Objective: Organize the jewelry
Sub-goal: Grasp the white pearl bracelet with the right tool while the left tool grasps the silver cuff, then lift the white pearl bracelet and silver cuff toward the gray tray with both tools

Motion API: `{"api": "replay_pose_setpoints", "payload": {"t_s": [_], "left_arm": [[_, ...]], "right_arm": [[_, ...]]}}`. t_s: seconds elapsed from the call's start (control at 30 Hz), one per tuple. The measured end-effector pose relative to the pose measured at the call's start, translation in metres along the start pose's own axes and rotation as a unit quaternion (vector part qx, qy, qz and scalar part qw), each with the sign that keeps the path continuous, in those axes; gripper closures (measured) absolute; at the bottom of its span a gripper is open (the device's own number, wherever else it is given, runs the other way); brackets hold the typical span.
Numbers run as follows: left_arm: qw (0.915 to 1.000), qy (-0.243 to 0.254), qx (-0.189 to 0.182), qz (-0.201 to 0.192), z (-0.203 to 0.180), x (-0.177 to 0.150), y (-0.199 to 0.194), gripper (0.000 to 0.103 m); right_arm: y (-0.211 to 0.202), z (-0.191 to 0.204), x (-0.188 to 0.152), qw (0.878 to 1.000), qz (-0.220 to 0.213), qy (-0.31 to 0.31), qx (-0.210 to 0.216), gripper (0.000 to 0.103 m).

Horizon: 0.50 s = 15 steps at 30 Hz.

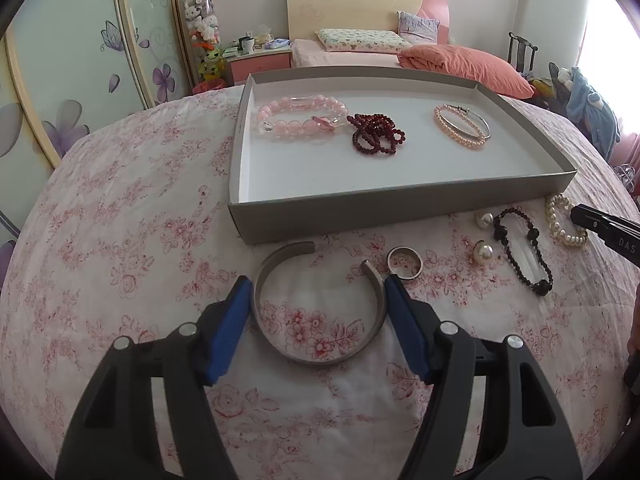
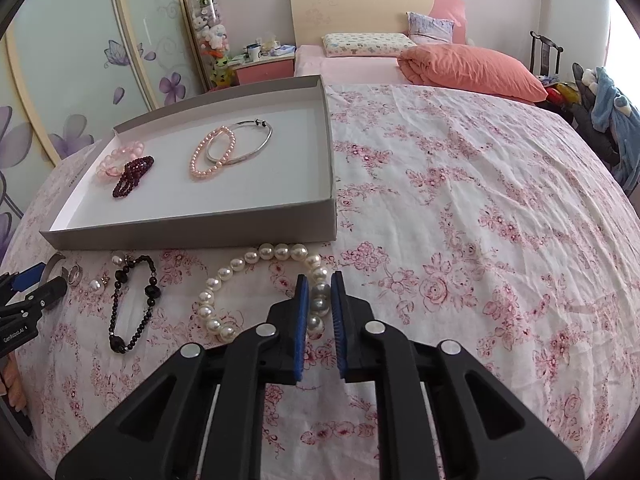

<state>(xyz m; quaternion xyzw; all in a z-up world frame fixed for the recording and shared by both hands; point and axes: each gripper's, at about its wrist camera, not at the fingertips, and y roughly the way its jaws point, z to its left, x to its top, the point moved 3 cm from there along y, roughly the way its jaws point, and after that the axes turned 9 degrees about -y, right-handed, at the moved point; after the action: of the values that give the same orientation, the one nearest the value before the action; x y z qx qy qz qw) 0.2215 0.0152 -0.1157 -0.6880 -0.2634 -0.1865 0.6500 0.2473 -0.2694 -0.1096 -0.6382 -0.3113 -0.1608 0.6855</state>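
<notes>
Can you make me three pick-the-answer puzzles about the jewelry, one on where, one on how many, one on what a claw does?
1. Where does the open silver cuff bangle lie?
A. in the grey cardboard tray
B. on the flowered cloth, between the left claw's pads
C. on the pillow

2. How many pieces lie in the tray?
A. two
B. four
C. seven

3. What is the right claw doing?
A. closing on the white pearl bracelet
B. hanging wide open
C. holding a ring

Answers: 1 B, cuff sits outside the tray; 2 B, pink, dark red, peach beads and a silver bangle; 3 A, pads flank its pearls.
</notes>
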Motion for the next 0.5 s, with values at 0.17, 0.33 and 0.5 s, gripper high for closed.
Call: {"api": "replay_pose_setpoints", "payload": {"t_s": [0.17, 0.33, 0.5], "left_arm": [[1.0, -0.007, 0.002, -0.002, 0.001, 0.0, -0.001, 0.038], [0.9997, -0.023, -0.001, -0.005, 0.009, -0.005, -0.007, 0.038], [0.9992, -0.039, -0.005, -0.009, 0.019, -0.01, -0.014, 0.038]], "right_arm": [[-0.001, -0.005, -0.001, 1.0, -0.004, 0.009, 0.01, 0.093], [-0.008, -0.008, -0.003, 0.999, -0.016, 0.023, 0.02, 0.093], [-0.025, -0.007, 0.0, 0.998, -0.044, 0.036, 0.038, 0.093]]}}
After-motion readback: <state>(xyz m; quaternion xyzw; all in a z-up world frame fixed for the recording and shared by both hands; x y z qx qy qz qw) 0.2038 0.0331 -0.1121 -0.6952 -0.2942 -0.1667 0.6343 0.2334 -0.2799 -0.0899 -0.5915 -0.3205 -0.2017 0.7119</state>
